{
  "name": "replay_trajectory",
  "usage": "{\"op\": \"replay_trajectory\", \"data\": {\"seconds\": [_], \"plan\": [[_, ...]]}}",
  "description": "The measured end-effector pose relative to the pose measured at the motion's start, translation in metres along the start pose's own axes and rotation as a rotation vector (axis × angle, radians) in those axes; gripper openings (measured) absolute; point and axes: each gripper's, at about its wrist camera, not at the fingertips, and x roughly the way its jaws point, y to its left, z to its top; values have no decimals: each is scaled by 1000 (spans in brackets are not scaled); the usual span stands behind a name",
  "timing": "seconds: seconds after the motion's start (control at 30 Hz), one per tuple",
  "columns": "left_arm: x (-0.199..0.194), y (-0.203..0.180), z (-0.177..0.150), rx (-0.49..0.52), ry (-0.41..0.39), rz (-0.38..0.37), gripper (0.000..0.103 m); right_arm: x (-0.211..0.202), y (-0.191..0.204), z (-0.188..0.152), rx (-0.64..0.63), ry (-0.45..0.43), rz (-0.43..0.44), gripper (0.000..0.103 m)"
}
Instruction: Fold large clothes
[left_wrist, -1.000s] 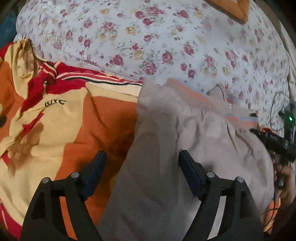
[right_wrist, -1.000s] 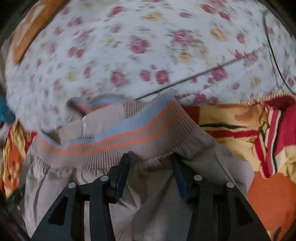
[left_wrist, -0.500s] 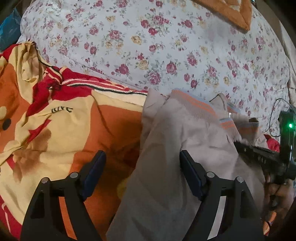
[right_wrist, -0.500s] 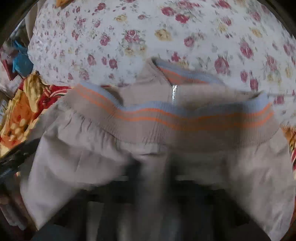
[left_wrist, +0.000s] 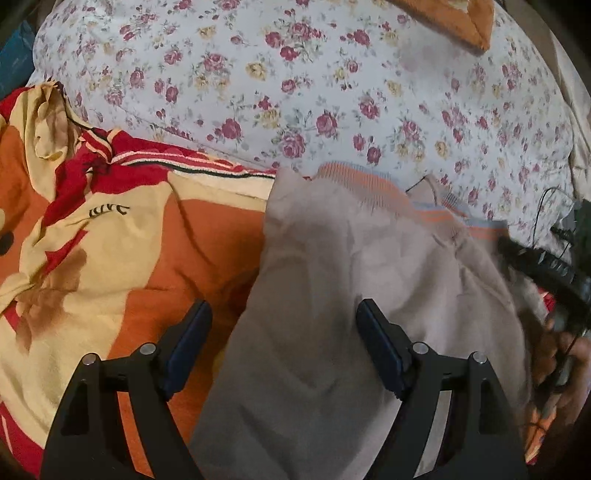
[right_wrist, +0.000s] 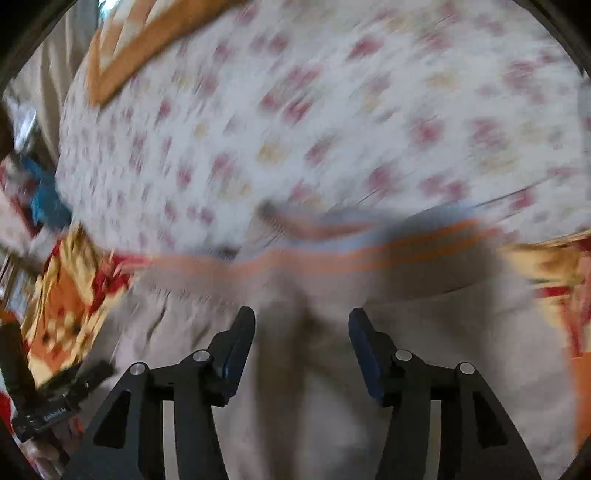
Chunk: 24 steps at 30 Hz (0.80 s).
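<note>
Currently the beige jacket (left_wrist: 332, 295) is lying crumpled across the lower centre of both wrist frames, its ribbed hem (right_wrist: 332, 254) with grey and orange stripes running across mid-frame in the right view. My right gripper (right_wrist: 301, 332) is opening its jaws, nothing pinched, jacket cloth just below the pads; that frame is blurring heavily. My left gripper (left_wrist: 284, 332) is hanging with jaws wide, over the jacket's left edge, gripping nothing. An orange, yellow and red blanket (left_wrist: 110, 240) is bunching at left of the left view. A thin black cable (left_wrist: 543, 206) is crossing the floral sheet (left_wrist: 332, 92) at right. The sheet is filling the upper frame, mostly bare.
</note>
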Motion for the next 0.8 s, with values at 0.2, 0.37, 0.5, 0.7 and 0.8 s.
{"op": "replay_trajectory", "data": {"seconds": [0.2,0.37,0.5,0.7,0.8], "plan": [[20,-2,-5,14,20,19,86,17,-86,-11,148,-23,-185,51],[25,-4,-5,26,-2,34,88,12,-112,-22,268,-65,-116,51],[18,0,-4,7,5,26,87,-23,-93,-25,190,-52,-150,58],[13,1,-5,23,-14,58,88,-76,-88,-61,176,-50,-115,64],[17,5,-9,9,3,74,93,-76,-93,-86,74,-26,-312,66]]}}
